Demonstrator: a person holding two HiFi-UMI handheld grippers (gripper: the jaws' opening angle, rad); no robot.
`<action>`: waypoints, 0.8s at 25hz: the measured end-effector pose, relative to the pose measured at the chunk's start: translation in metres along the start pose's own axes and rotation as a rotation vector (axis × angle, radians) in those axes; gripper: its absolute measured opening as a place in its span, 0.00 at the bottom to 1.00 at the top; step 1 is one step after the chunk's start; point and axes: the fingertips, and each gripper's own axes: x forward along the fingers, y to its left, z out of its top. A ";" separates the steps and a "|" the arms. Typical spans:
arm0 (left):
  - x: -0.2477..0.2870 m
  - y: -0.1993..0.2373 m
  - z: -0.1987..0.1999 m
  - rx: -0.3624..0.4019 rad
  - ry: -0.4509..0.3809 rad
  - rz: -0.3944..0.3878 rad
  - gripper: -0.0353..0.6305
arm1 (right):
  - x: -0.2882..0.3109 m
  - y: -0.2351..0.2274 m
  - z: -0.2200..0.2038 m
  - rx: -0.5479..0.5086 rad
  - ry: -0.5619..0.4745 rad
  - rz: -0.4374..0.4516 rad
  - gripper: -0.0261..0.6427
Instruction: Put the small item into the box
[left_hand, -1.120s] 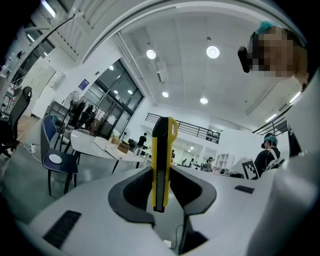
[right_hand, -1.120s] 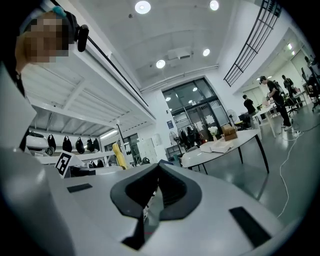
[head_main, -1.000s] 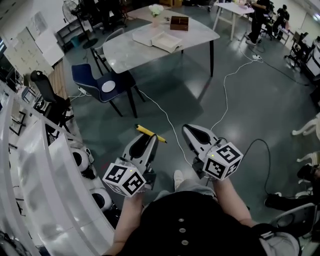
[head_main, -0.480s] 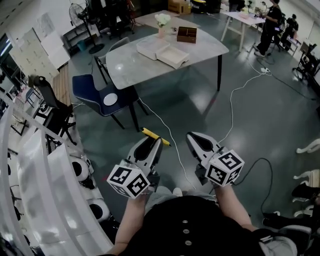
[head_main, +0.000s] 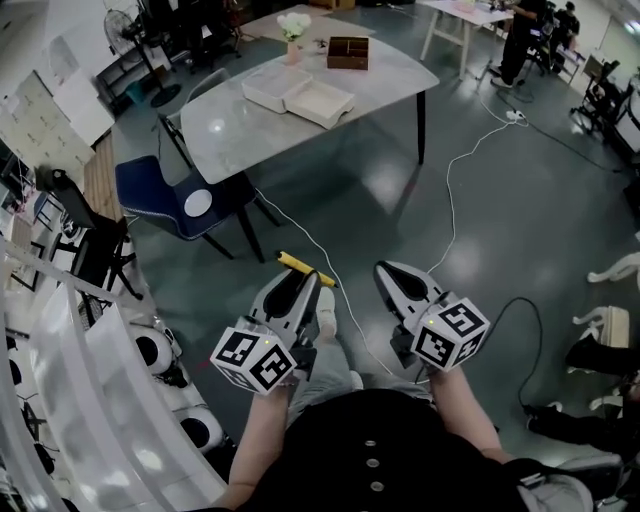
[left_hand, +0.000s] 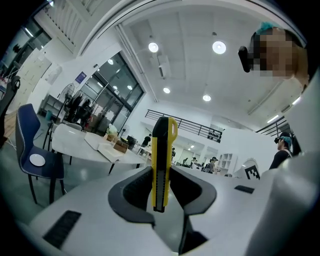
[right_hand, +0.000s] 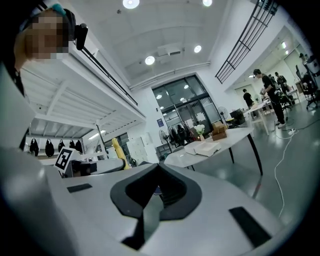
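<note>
A yellow and black utility knife (head_main: 303, 267) sticks out of my left gripper (head_main: 305, 284), whose jaws are shut on it; in the left gripper view the knife (left_hand: 161, 160) stands upright between the pads. My right gripper (head_main: 392, 272) is held beside it at the same height, jaws together with nothing in them. Both hang over the grey floor in front of the person's body. Far ahead, an open white box (head_main: 300, 93) lies on a pale table (head_main: 236, 135). In the right gripper view the box (right_hand: 204, 147) shows past the jaws.
A blue chair (head_main: 163, 198) stands at the table's near left. A white cable (head_main: 449, 200) runs across the floor. White shelving (head_main: 70, 360) lines the left side. A brown box (head_main: 347, 51) and a flower vase (head_main: 292, 27) sit on the table's far end.
The floor and table have shifted in the head view as the person walks. A shoe has come forward between the grippers. Both grippers keep their pose and the knife stays held.
</note>
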 end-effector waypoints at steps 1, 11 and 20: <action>0.006 0.004 -0.001 -0.004 0.004 -0.005 0.24 | 0.004 -0.005 0.000 0.001 0.001 -0.008 0.04; 0.087 0.064 0.022 0.011 0.021 -0.054 0.24 | 0.072 -0.066 0.027 0.000 -0.019 -0.064 0.04; 0.159 0.142 0.059 -0.002 0.025 -0.064 0.24 | 0.171 -0.108 0.058 -0.024 -0.009 -0.072 0.04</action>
